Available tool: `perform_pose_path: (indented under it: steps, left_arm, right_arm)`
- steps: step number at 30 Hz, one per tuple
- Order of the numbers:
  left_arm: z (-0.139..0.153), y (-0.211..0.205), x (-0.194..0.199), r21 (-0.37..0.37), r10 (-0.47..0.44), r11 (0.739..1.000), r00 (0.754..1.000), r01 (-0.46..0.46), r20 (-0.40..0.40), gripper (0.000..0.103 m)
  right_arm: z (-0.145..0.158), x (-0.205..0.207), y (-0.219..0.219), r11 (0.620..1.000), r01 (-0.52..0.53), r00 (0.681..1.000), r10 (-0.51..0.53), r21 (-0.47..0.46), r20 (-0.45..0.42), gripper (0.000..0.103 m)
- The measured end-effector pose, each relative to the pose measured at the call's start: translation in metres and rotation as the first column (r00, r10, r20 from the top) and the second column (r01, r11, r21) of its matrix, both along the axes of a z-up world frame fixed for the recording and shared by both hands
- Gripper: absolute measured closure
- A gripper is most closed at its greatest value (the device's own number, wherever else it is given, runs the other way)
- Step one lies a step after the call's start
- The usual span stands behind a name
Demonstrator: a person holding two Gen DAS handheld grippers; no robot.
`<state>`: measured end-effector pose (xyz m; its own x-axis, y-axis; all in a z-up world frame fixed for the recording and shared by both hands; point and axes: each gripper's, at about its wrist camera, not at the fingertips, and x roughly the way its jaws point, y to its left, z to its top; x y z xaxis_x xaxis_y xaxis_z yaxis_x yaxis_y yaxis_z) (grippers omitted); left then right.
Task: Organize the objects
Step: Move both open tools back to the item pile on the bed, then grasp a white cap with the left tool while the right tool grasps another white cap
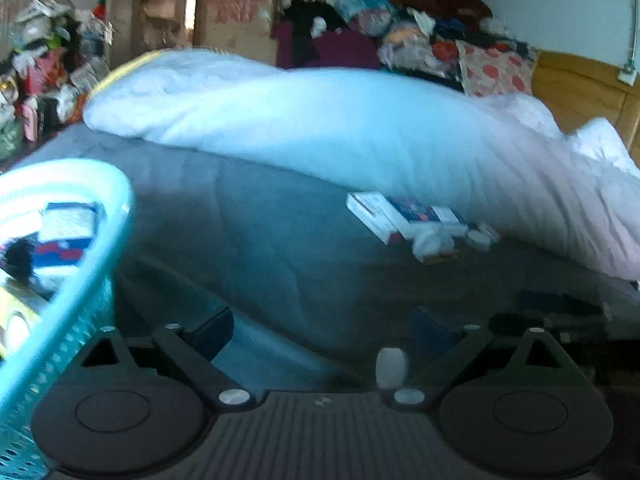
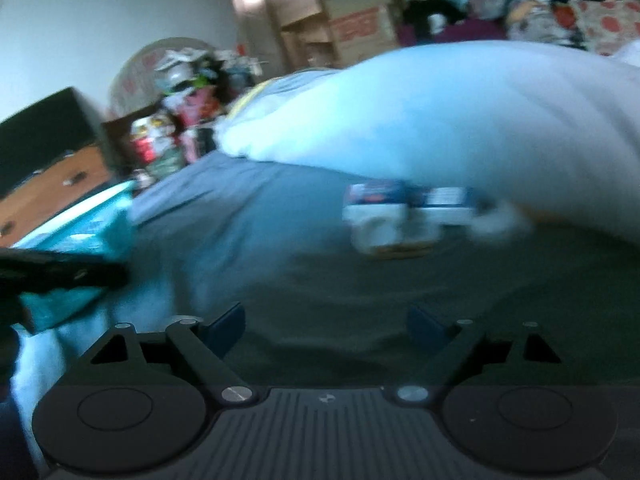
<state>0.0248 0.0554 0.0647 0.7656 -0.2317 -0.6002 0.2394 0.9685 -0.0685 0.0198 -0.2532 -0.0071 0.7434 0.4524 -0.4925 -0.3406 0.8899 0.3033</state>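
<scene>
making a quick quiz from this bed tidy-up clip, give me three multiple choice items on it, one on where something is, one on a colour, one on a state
1. Where do the small boxes lie?
A. on the grey bedsheet beside the white duvet
B. inside the basket
C. on the wooden headboard

2. What colour is the plastic basket?
A. red
B. turquoise
C. black

3. How do the jaws of the right gripper stand?
A. shut on a box
B. shut on the duvet
C. apart, with nothing between them

Key: 1 A, the boxes rest on the sheet at the duvet's edge. 2 B, the perforated wall and rim at the left of the left wrist view are turquoise. 3 C, the right wrist view shows both blue fingertips wide apart over bare sheet.
</scene>
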Motion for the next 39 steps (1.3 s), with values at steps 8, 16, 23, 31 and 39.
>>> perform_pose_path:
  steps: [8,16,23,31,39]
  left_arm:
    - [0.007,0.013,-0.010,-0.024,0.011,1.000,1.000,-0.011,0.008,0.011]
    - [0.011,0.008,-0.015,-0.006,-0.005,1.000,0.999,0.006,0.042,0.011]
    - [0.005,-0.010,-0.006,0.021,-0.040,0.999,0.998,0.039,0.044,0.011]
    - [-0.032,-0.099,0.058,0.072,-0.200,0.977,0.980,0.200,-0.010,0.025]
    - [-0.081,-0.188,0.099,0.151,-0.049,0.987,0.997,0.057,-0.058,0.017]
  right_arm:
    - [0.013,-0.025,0.055,0.994,-0.102,0.994,0.103,-0.036,0.032,0.015]
    - [0.003,-0.007,0.081,0.981,-0.148,0.989,0.148,-0.124,-0.009,0.043]
    - [-0.003,-0.004,0.084,0.982,-0.105,0.994,0.104,-0.158,-0.014,0.070]
    - [0.003,-0.042,-0.032,0.952,0.274,0.962,-0.271,-0.136,0.037,0.070]
    - [-0.017,-0.052,-0.061,0.939,0.340,0.940,-0.340,-0.047,0.006,0.070]
